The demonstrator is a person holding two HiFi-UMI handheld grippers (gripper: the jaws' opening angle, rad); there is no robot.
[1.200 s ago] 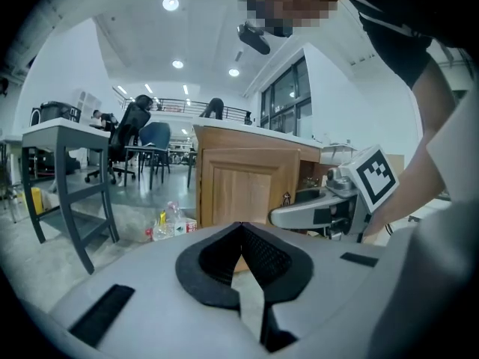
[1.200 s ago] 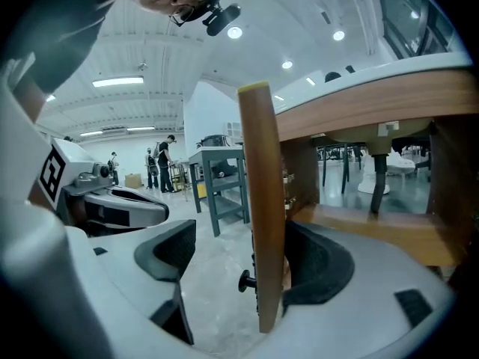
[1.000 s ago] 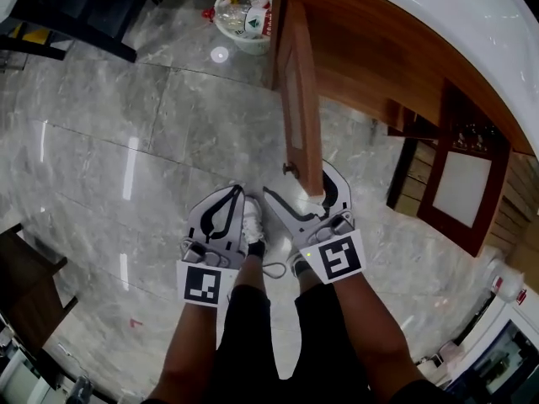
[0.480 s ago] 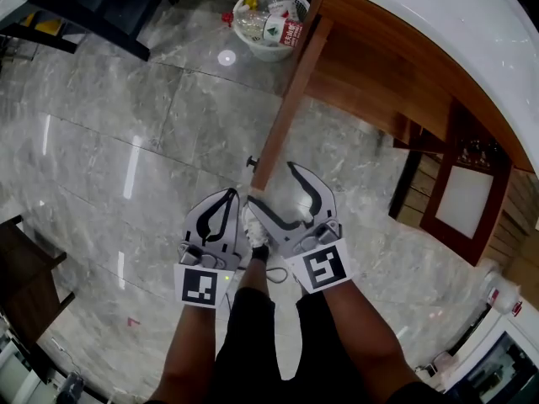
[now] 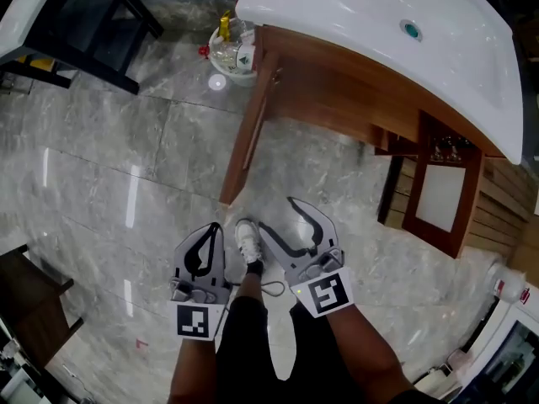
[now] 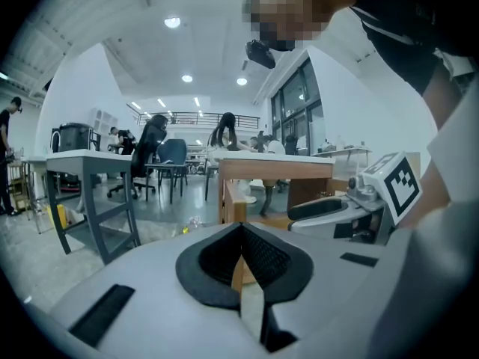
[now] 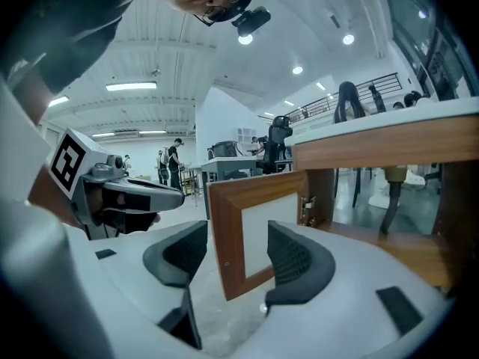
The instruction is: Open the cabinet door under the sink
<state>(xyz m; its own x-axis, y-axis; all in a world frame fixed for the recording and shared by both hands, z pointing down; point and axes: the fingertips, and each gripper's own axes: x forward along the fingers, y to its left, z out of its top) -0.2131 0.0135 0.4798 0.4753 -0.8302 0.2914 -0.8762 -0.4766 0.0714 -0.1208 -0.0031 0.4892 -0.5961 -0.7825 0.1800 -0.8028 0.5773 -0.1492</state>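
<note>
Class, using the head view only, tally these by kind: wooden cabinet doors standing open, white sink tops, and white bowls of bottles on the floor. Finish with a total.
Brown wooden cabinet doors standing open: 2, the left door and the white-panelled right door
White sink top: 1
White round bowl holding bottles: 1
Total: 4

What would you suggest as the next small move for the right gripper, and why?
Probably just draw the right gripper back a little and let it rest. The cabinet door under the sink already stands wide open, well clear of the gripper. Its jaws are apart, have just been closing somewhat, and hold nothing, so no more pulling seems needed.
</note>
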